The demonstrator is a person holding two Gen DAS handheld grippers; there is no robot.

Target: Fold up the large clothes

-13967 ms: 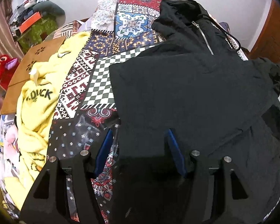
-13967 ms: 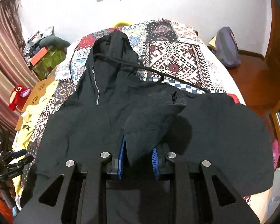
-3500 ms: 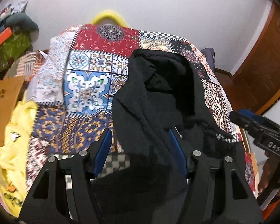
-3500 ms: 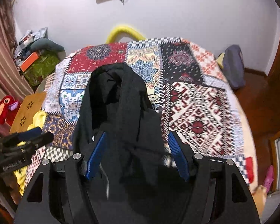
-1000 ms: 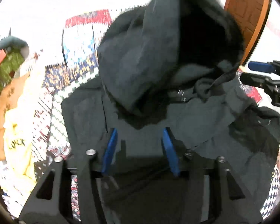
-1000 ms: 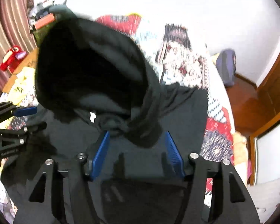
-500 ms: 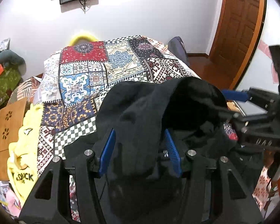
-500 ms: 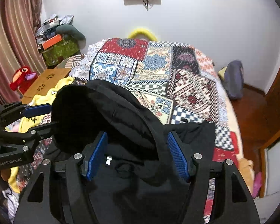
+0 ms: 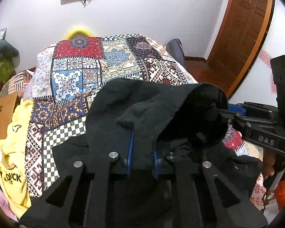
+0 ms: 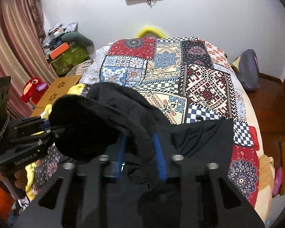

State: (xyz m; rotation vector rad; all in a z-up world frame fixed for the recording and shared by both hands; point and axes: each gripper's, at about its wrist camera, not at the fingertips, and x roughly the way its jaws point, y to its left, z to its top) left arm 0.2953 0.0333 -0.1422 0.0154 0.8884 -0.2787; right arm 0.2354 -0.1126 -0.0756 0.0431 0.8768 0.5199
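Observation:
A black hooded jacket [image 9: 146, 110] lies on a patchwork bedspread [image 9: 81, 72], its hood lifted and bunched above the body. My left gripper [image 9: 141, 144] is shut on a fold of the hood fabric. My right gripper [image 10: 140, 148] is shut on the other side of the hood [image 10: 104, 114]. Each gripper shows in the other's view, the right one at the right edge [image 9: 256, 127], the left one at the left edge [image 10: 28, 133]. The jacket's body [image 10: 203, 138] spreads flat below the hood.
A yellow garment [image 9: 11, 152] lies at the bed's left edge beside a cardboard box [image 9: 0, 117]. A red plush toy [image 10: 34, 89] and clutter stand by the curtain. A wooden door [image 9: 243, 28] and a grey bag [image 10: 248, 68] are to the right.
Both grippers have closed from wide open onto the hood fabric. The hood, earlier lying flat at the top of the jacket, has been lifted and brought down toward the jacket's body.

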